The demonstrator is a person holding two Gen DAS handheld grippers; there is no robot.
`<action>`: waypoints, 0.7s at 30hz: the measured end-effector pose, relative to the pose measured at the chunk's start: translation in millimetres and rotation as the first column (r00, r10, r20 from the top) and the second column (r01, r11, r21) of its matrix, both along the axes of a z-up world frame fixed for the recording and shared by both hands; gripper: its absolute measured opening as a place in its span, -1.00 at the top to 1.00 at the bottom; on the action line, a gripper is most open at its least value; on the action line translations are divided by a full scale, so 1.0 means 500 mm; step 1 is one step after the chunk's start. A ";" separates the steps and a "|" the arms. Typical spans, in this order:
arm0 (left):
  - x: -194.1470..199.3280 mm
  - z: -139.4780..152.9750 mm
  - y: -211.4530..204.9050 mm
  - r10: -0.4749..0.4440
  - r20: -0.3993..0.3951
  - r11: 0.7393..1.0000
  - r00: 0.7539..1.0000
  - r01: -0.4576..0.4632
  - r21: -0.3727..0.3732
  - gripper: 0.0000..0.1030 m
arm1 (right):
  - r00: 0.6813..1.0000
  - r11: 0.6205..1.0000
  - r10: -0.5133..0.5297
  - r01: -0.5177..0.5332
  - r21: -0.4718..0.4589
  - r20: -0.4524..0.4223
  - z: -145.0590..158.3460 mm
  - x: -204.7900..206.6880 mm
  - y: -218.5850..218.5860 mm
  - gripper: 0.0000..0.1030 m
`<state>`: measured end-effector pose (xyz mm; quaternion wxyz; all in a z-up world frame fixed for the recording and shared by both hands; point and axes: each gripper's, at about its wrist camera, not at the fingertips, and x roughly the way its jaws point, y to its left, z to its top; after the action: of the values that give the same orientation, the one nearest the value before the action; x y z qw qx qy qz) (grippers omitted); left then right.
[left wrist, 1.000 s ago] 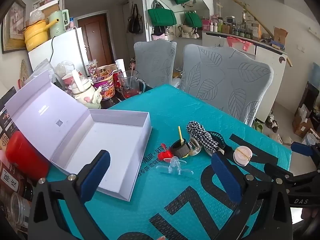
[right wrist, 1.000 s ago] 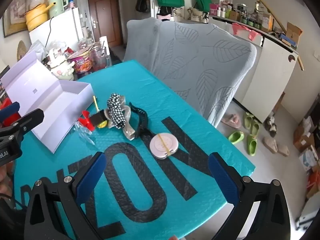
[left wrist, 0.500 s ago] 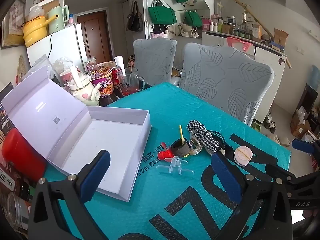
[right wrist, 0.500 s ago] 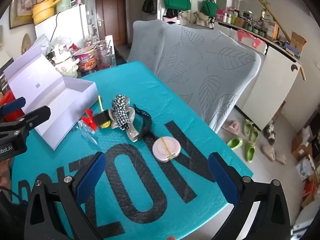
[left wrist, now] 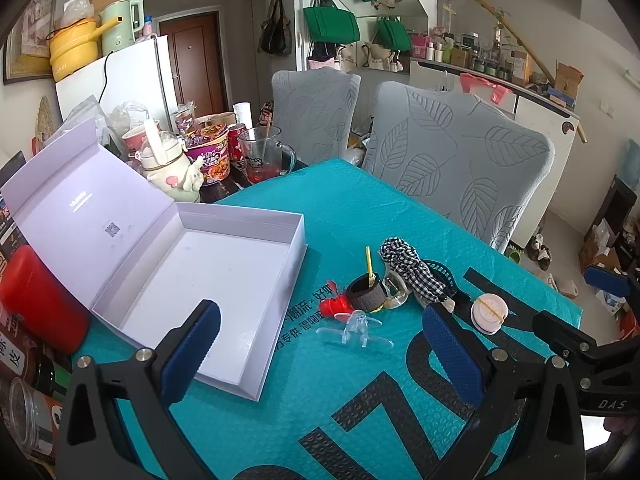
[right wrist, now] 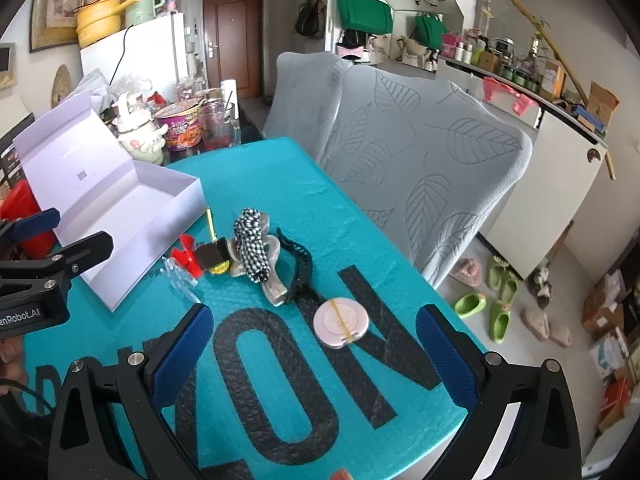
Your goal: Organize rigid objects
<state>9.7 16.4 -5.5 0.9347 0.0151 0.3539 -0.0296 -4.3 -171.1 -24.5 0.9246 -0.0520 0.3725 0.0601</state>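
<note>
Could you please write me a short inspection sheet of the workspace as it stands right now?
Surface: teal mat with black lettering covers the table.
Job's things: open white box, nothing inside; round pink compact, black band, checked scrunchie, clear hair clip, red clip and dark elastic lie clustered on the mat, outside the box.
Clutter: noodle cup, glass mug, red container beyond the mat's edge.
Grippers: left gripper and right gripper open, holding nothing.
Cables: nothing seen on the mat.
Surroundings: two leaf-patterned chairs, fridge.
</note>
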 end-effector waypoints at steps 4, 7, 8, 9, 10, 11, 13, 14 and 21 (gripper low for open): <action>0.001 0.000 0.003 0.004 0.002 1.000 1.000 -0.004 0.004 -1.00 | 1.000 1.000 0.007 -0.007 -0.013 0.013 0.003 0.002 0.008 -1.00; 0.002 -0.001 0.006 0.006 -0.002 1.000 1.000 -0.006 -0.001 -1.00 | 1.000 1.000 0.014 -0.013 -0.013 0.010 0.003 0.004 0.009 -1.00; 0.002 0.000 0.006 0.007 -0.001 1.000 1.000 -0.007 -0.001 -1.00 | 1.000 1.000 0.016 -0.015 -0.012 0.009 0.002 0.005 0.009 -1.00; 0.002 0.000 0.006 0.008 0.001 1.000 1.000 -0.008 0.001 -1.00 | 1.000 1.000 0.017 -0.017 -0.011 0.008 0.002 0.006 0.010 -1.00; 0.001 -0.001 0.006 0.008 0.001 1.000 1.000 -0.008 0.001 -1.00 | 1.000 1.000 0.017 -0.017 -0.010 0.007 0.002 0.006 0.010 -1.00; 0.002 -0.001 0.007 0.008 0.001 1.000 1.000 -0.008 0.001 -1.00 | 1.000 1.000 0.017 -0.017 -0.010 0.007 0.002 0.006 0.010 -1.00; 0.001 -0.001 0.007 0.007 -0.002 1.000 1.000 -0.007 -0.005 -1.00 | 1.000 1.000 0.016 -0.016 -0.007 0.008 0.002 0.006 0.010 -1.00; 0.001 0.000 0.008 0.006 -0.003 1.000 1.000 -0.006 -0.009 -1.00 | 1.000 1.000 0.015 -0.015 -0.006 0.009 0.002 0.006 0.009 -1.00; 0.002 0.001 0.011 0.006 -0.003 1.000 1.000 -0.006 -0.011 -1.00 | 1.000 1.000 0.017 -0.017 0.006 0.004 0.000 0.002 0.007 -1.00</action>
<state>10.5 21.9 -4.7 0.9344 0.0090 0.3550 -0.0286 -3.0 -167.5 -24.7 0.9250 -0.0526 0.3699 0.0690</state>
